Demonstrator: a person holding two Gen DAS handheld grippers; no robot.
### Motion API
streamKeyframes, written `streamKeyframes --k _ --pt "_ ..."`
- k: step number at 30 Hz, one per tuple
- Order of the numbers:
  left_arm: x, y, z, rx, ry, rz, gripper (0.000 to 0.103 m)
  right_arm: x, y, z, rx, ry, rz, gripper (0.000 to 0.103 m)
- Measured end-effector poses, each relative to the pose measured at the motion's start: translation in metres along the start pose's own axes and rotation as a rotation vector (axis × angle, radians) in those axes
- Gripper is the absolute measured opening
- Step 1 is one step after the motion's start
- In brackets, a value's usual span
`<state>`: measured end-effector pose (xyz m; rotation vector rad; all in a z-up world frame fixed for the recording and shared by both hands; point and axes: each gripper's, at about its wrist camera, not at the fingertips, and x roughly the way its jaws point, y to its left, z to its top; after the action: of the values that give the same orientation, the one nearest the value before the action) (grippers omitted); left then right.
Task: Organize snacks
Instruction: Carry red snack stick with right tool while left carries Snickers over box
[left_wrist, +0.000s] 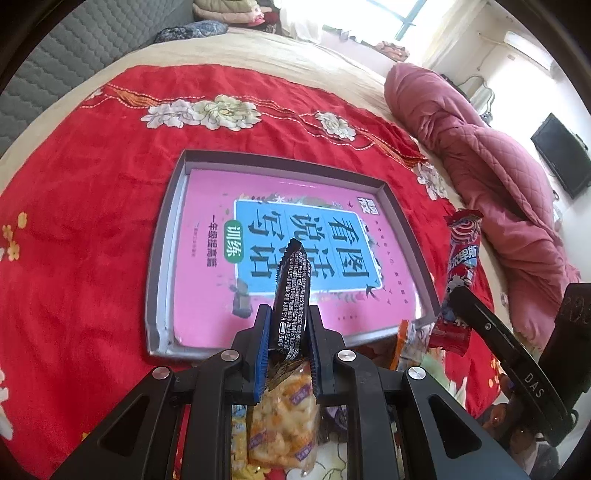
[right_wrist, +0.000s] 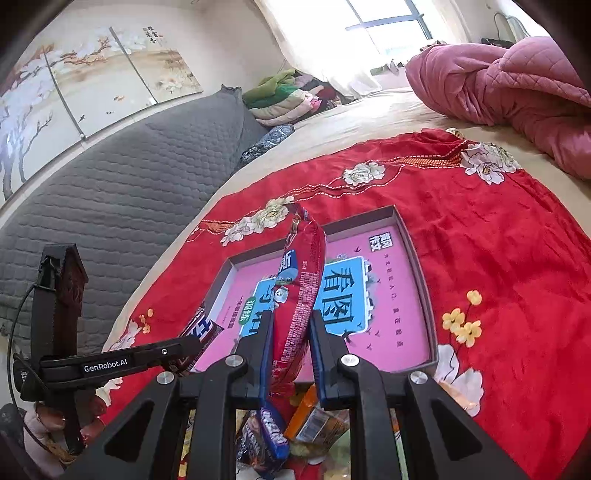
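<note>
My left gripper (left_wrist: 288, 317) is shut on a black snack bar (left_wrist: 291, 295) that sticks up over the near edge of the grey box lid (left_wrist: 170, 206). A pink book cover lines the lid's floor. My right gripper (right_wrist: 291, 332) is shut on a long red sausage packet (right_wrist: 303, 273), also held over the lid (right_wrist: 417, 254). The left wrist view shows that red packet (left_wrist: 460, 273) in the right gripper at the lid's right corner. In the right wrist view the black bar (right_wrist: 201, 328) shows at the left gripper's tip, beside the lid.
A pile of loose snacks lies under both grippers: a yellow bag (left_wrist: 284, 417), an orange packet (right_wrist: 314, 410) and a blue-ended bar (right_wrist: 271, 428). All rests on a red floral cloth (left_wrist: 74, 240) on a bed. A pink quilt (left_wrist: 491, 177) lies right, a grey padded headboard (right_wrist: 129, 184) left.
</note>
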<state>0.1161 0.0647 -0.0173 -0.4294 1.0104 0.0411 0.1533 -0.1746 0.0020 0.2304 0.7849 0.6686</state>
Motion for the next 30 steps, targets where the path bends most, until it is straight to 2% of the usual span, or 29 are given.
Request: streamKeyframes --k 13,30 --pt "0.020 0.004 0.014 -0.035 0.012 0.034 0.019 0.014 -0.021 0.010 0.027 -0.004 -0.031 0.019" --pt "0.042 0.013 0.017 -0.083 0.041 0.089 0.019 0.039 -0.038 0.009 -0.003 0.071 -0.070 0.019"
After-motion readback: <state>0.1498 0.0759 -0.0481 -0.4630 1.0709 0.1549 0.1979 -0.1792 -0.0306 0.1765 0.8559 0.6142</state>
